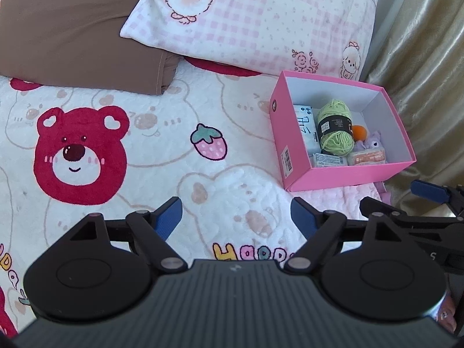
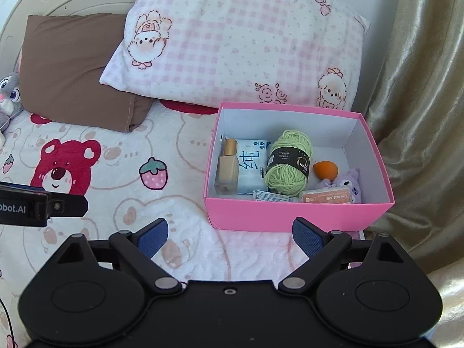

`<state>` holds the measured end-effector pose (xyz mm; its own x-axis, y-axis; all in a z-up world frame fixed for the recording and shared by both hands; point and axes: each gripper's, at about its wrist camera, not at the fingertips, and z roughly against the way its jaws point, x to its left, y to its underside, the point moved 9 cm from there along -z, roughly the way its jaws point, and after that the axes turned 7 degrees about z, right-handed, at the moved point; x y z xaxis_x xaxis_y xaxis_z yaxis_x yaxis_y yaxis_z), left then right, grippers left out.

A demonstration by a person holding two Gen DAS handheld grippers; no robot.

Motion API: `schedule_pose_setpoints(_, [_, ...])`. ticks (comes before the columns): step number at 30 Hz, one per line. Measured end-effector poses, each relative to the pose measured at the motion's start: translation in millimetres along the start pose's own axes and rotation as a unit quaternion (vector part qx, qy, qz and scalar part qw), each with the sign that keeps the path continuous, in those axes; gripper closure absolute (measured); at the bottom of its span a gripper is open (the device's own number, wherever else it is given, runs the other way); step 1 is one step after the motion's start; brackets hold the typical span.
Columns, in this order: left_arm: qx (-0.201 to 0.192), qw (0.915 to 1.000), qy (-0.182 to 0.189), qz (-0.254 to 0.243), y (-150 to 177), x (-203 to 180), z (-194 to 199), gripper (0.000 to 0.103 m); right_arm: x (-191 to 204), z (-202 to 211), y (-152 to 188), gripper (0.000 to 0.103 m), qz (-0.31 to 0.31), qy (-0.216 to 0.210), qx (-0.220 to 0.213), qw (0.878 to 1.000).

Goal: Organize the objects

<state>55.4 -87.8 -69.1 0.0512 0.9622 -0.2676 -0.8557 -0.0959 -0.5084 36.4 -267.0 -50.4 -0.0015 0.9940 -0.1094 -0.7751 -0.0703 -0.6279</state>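
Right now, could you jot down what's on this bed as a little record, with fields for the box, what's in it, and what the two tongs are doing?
surface: bear-print blanket
container: pink box, open, no lid in view, beside the pink checked pillow
contents: green yarn ball, foundation bottle, tissue pack, orange makeup sponge, purple plush toy, two small flat packets at the front wall
other pillow: brown pillow
left tongs: open, empty
right tongs: open, empty, just short of the box
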Motion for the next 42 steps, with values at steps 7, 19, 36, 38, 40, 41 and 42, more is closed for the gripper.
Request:
schedule_pose_setpoints(7, [-0.003, 0.9988, -0.048, -0.005, 0, 4, -3, 0.004, -3, -3, 1, 0.008, -0.001, 0.005, 0.006, 1.000])
schedule_pose_setpoints(19, [0.019, 0.9957, -0.089, -0.016, 6, 13, -9, 0.003, -4, -5, 2, 0.008, 0.005, 0.023, 0.014, 1.000])
schedule_pose_setpoints(36, [0.039, 0.9943, -0.098, -0.019, 11, 10, -13, 0.003, -9, -8, 5, 0.008, -0.004, 0.031, 0.021, 0.999])
schedule_pose_setpoints(38, [0.040, 0.9941, -0.099, -0.019, 11, 10, -13, 0.003, -9, -8, 5, 0.008, -0.005, 0.032, 0.021, 0.999])
schedule_pose_setpoints(40, [0.040, 0.9942, -0.098, -0.019, 11, 9, -13, 0.003, -10, -7, 6, 0.008, -0.005, 0.032, 0.021, 0.999])
schedule_pose_setpoints(41, [0.041, 0.9943, -0.097, -0.019, 11, 9, -13, 0.003, -10, -7, 5, 0.008, -0.006, 0.032, 0.021, 0.999])
schedule_pose_setpoints(42, [0.043, 0.9943, -0.095, -0.019, 12, 9, -13, 0.003, -11, -7, 6, 0.008, -0.006, 0.033, 0.020, 0.999])
